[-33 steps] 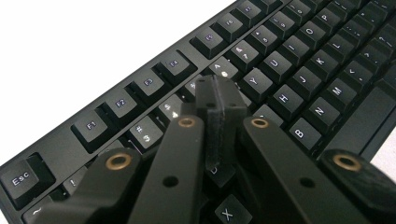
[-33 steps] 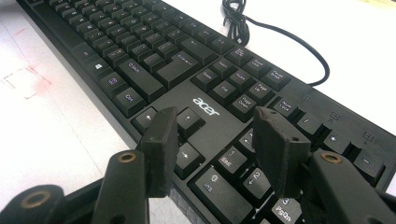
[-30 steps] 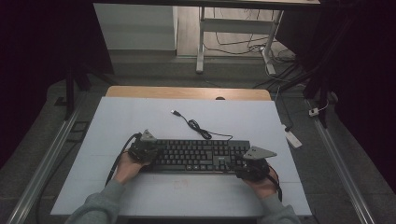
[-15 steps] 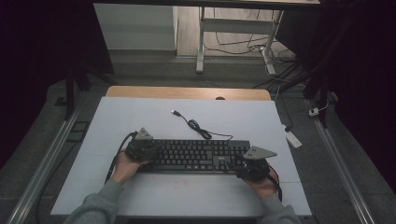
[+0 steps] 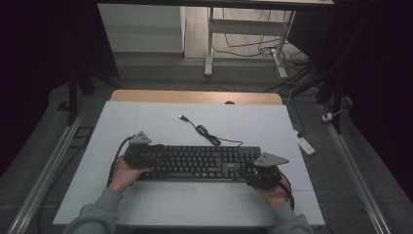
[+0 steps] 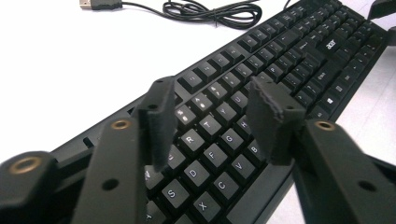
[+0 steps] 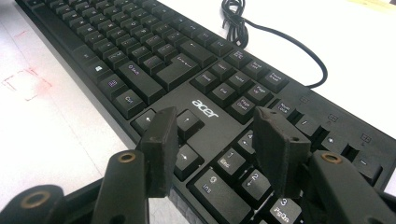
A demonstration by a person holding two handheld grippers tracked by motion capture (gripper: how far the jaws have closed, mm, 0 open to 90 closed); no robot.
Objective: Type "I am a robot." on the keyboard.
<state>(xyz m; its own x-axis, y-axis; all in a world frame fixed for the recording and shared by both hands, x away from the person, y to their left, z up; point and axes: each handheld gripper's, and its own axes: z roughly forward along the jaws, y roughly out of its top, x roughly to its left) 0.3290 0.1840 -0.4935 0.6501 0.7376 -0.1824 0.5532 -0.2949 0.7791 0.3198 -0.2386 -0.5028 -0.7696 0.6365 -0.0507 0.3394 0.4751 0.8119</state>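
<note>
A black keyboard [image 5: 199,162] lies across the white table top, and its cable [image 5: 204,131] curls behind it to a USB plug [image 5: 182,117]. My left gripper [image 5: 146,155] is over the keyboard's left end. Its jaws have just been opening and now stand apart above the letter keys [image 6: 205,128], with nothing gripped between them [image 6: 212,121]. My right gripper [image 5: 260,175] is at the keyboard's right end. It is open [image 7: 215,144] above the arrow keys [image 7: 187,123] and number pad, with the pads clear of the keys.
The white sheet [image 5: 146,126] covers a wooden table whose far edge [image 5: 195,96] shows behind it. Faint red marks [image 7: 25,81] lie on the sheet in front of the keyboard. A white power strip [image 5: 306,144] lies off the table's right side. Metal rails run along both sides.
My left gripper has shifted a little to the left and lifted at the keyboard's left end. The right gripper and the keyboard have stayed in place.
</note>
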